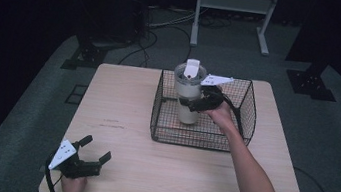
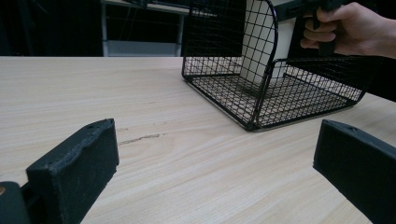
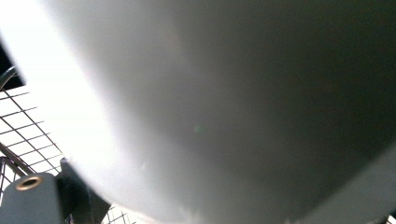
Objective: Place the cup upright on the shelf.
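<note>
Tumbler [image 1: 188, 94] in our right tongs [image 1: 196, 103], clamped around its pale body, upright inside the black wire basket [image 1: 245, 117] at the far side of the desk [image 1: 122, 104]. In the right gripper view its white wall [image 3: 224, 93] sits right against the lens, mesh showing at the lower left. Our left tongs [image 1: 96, 149] rest near the desk's near-left edge, jaws spread wide and holding nothing, well apart from the basket [image 2: 280, 93], bare wood between them.

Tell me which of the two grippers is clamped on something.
The right gripper, inside the black wire basket, grips the white tumbler; the left gripper hangs open near the table's front edge.
</note>
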Action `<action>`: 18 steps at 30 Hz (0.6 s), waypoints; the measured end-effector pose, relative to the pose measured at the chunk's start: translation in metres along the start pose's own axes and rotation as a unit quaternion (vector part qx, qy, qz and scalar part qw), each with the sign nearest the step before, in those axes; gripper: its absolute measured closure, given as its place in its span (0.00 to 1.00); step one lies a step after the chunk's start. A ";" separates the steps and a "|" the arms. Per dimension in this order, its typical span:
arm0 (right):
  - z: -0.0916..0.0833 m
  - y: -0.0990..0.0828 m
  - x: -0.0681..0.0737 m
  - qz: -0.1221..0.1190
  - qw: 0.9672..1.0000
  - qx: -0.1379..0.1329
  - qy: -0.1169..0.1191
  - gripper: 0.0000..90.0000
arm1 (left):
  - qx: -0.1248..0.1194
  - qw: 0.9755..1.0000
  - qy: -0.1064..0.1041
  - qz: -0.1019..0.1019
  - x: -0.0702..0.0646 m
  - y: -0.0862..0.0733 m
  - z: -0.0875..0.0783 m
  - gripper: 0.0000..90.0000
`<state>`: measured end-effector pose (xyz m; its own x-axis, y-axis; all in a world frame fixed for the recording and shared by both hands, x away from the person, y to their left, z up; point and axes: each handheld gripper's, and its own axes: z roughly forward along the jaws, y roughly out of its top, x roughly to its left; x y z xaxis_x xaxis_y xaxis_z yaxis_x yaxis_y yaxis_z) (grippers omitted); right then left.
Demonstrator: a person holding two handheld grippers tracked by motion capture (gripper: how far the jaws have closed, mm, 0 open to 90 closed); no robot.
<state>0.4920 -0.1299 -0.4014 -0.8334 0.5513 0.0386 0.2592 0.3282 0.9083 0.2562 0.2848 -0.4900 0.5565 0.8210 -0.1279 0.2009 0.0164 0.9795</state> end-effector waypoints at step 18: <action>0.020 -0.005 -0.001 -0.004 0.999 0.043 0.013 0.10 | -0.002 1.000 -0.002 -0.003 0.001 0.000 -0.001 0.00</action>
<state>0.5013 -0.1164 -0.4139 -0.8477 0.5286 0.0441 0.2929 0.3973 0.8697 0.2563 0.2859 -0.4899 0.5584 0.8187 -0.1342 0.2008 0.0237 0.9794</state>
